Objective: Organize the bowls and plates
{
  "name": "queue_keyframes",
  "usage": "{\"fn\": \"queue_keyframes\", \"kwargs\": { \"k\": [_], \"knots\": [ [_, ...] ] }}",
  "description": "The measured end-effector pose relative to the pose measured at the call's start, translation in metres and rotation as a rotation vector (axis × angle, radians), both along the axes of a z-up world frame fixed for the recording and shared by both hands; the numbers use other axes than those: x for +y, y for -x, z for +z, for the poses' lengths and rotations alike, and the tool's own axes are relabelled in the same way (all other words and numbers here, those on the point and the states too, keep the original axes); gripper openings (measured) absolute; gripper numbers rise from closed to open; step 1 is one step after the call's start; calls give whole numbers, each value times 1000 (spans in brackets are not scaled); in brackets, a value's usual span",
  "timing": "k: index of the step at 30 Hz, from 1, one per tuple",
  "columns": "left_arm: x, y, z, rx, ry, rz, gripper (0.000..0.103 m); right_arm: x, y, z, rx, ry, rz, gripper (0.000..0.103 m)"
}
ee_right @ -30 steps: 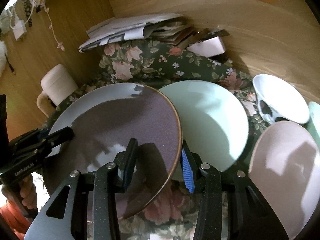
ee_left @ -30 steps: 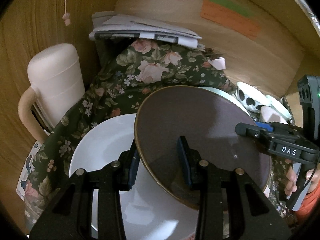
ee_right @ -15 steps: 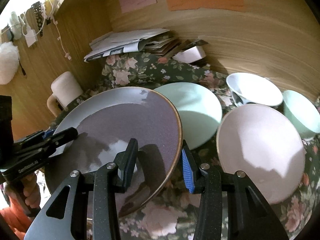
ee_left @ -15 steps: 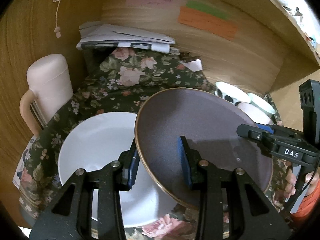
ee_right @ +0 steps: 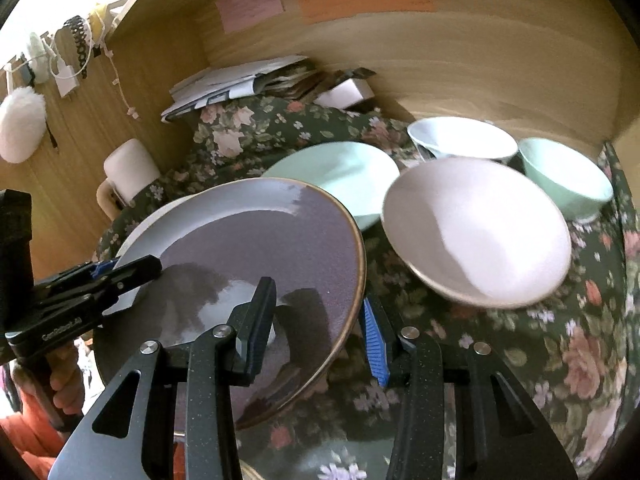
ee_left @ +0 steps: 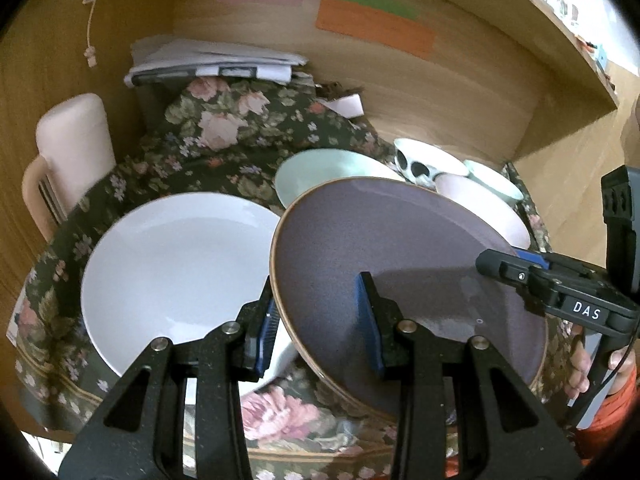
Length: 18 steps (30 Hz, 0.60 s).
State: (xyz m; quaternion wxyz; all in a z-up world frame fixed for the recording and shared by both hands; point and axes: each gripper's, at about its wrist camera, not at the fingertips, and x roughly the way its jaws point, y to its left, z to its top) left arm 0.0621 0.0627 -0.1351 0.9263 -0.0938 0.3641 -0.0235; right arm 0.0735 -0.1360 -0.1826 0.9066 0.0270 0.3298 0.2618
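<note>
Both grippers hold a purple-grey plate (ee_left: 400, 264) with a brown rim above the floral cloth. My left gripper (ee_left: 316, 320) is shut on its left rim. My right gripper (ee_right: 316, 316) is shut on its right rim; the plate also shows in the right wrist view (ee_right: 256, 256). A large white plate (ee_left: 176, 264) lies on the cloth at the left, partly under the held plate. A mint plate (ee_right: 336, 176), a pink plate (ee_right: 476, 228), a white patterned bowl (ee_right: 460, 140) and a mint bowl (ee_right: 564, 176) lie to the right.
A floral cloth (ee_right: 520, 344) covers the table inside a wooden alcove. A pale pink jug (ee_left: 72, 140) stands at the left wall. A stack of papers (ee_left: 212, 64) and a small white box (ee_right: 348, 92) lie at the back.
Both grippers have lifted the purple-grey plate and drawn back from the wall. The white plate beneath and the bowls at the right now show more fully.
</note>
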Motion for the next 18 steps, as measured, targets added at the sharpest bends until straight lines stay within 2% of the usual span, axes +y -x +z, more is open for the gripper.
{"fn": "queue_keyframes", "kwargs": {
  "k": [18],
  "knots": [
    [-35, -3, -32, 86, 17, -67, 37, -33, 14, -33, 84, -28, -85, 38]
  ]
}}
